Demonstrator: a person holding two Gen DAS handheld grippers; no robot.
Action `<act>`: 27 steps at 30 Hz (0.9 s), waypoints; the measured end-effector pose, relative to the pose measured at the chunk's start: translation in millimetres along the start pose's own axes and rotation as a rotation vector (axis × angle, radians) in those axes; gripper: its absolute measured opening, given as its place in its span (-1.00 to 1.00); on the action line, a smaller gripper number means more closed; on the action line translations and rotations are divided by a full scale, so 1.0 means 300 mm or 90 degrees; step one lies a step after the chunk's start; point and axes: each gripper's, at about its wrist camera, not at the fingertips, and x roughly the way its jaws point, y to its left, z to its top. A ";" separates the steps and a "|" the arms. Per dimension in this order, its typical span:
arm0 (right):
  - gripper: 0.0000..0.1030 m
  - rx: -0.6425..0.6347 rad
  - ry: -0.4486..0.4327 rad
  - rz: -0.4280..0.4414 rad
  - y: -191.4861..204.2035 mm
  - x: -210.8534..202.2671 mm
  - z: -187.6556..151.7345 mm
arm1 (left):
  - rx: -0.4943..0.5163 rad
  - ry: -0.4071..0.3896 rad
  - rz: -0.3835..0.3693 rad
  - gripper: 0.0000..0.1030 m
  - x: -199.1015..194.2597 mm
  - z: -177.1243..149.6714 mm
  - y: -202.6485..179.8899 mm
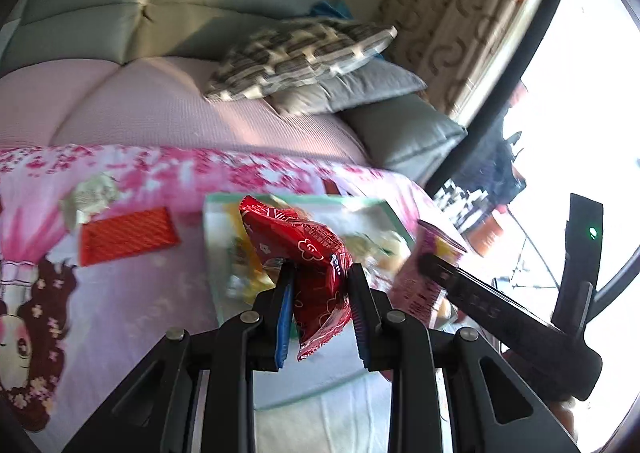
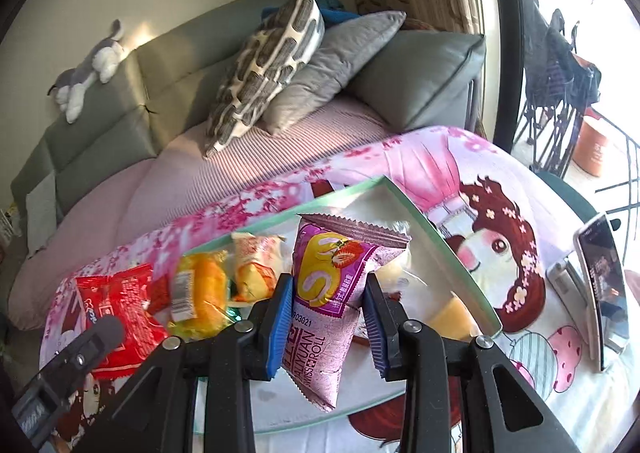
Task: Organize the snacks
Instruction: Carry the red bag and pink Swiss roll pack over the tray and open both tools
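My left gripper [image 1: 321,273] is shut on a red snack packet [image 1: 308,265] and holds it above a clear tray with a green rim [image 1: 224,199]. My right gripper [image 2: 329,283] is shut on a purple Swiss-roll packet [image 2: 328,293] above the same tray [image 2: 452,253]. In the right wrist view an orange-yellow snack [image 2: 200,291] and a pale orange one [image 2: 254,267] lie in the tray, and the red packet [image 2: 120,313] shows at lower left with the left gripper's finger [image 2: 80,349]. The purple packet [image 1: 420,277] and the right gripper's arm [image 1: 500,309] show in the left wrist view.
The table wears a pink cartoon cloth [image 2: 500,213]. A red flat packet [image 1: 128,235] and a crumpled pale wrapper [image 1: 90,197] lie left of the tray. A phone [image 2: 600,293] stands at the right. A sofa with cushions [image 2: 280,65] lies behind.
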 end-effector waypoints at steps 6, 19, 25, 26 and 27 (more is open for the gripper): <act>-0.29 0.001 0.062 -0.002 -0.036 0.068 -0.035 | 0.020 0.061 -0.021 -0.47 0.083 -0.051 -0.058; -0.24 0.023 0.112 -0.010 -0.081 0.139 -0.074 | 0.023 0.142 0.013 -0.46 0.214 -0.133 -0.055; -0.24 0.025 0.114 -0.011 -0.082 0.139 -0.072 | 0.032 0.149 0.019 -0.45 0.218 -0.133 -0.063; -0.23 0.025 0.115 -0.012 -0.082 0.139 -0.071 | 0.032 0.150 0.021 -0.45 0.217 -0.131 -0.063; -0.19 0.025 0.116 -0.014 -0.082 0.138 -0.070 | 0.034 0.152 0.023 -0.43 0.214 -0.130 -0.064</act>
